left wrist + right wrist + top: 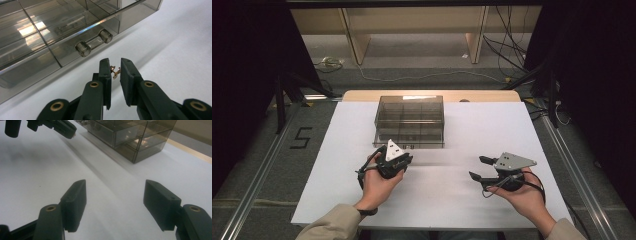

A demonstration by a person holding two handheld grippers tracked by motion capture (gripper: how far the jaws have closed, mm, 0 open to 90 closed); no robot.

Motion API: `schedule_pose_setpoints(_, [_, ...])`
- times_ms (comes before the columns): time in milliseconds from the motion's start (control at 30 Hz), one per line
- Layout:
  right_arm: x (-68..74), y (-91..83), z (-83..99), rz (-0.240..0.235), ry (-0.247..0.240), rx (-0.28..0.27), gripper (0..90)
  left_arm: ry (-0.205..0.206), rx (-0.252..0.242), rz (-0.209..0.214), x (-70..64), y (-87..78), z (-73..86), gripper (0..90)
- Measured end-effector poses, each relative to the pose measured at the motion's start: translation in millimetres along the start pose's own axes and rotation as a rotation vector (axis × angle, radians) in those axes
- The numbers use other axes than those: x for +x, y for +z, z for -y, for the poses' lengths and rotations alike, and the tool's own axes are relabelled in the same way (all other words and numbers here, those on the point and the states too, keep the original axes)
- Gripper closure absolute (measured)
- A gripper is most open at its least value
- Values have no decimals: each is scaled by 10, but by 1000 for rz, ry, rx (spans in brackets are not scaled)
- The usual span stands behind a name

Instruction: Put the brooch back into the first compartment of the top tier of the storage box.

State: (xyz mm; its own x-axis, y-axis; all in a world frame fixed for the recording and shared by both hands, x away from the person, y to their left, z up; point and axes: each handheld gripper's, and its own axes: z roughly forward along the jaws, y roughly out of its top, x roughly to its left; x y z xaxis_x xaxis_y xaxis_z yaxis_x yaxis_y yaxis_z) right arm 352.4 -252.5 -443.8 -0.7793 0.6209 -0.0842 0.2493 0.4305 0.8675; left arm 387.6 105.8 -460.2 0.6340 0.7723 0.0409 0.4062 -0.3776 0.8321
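Left tool (115,68) pinches a small gold earring (114,71) near the drawer handle (93,42); right tool (115,197) gapes wide

You are in a lab set up for recording.

Your table (337,175) has a plain white cover, with black curtains (242,75) on both sides. Loose cables (507,47) lie on the grey floor, a number 5 (300,137) is taped down there, and metal rails (254,187) run beside you.

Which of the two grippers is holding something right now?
The left gripper, near the smoky clear drawer box. Its jaws are nearly shut on a small gold-coloured metal piece, while the right gripper is wide open with nothing between its jaws.
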Motion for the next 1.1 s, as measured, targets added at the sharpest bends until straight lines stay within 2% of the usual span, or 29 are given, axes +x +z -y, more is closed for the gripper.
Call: schedule_pose_setpoints(1100, [-7, -14, 1, -2, 16, -14, 352, -12, -34, -37, 130, -228, -51, 793])
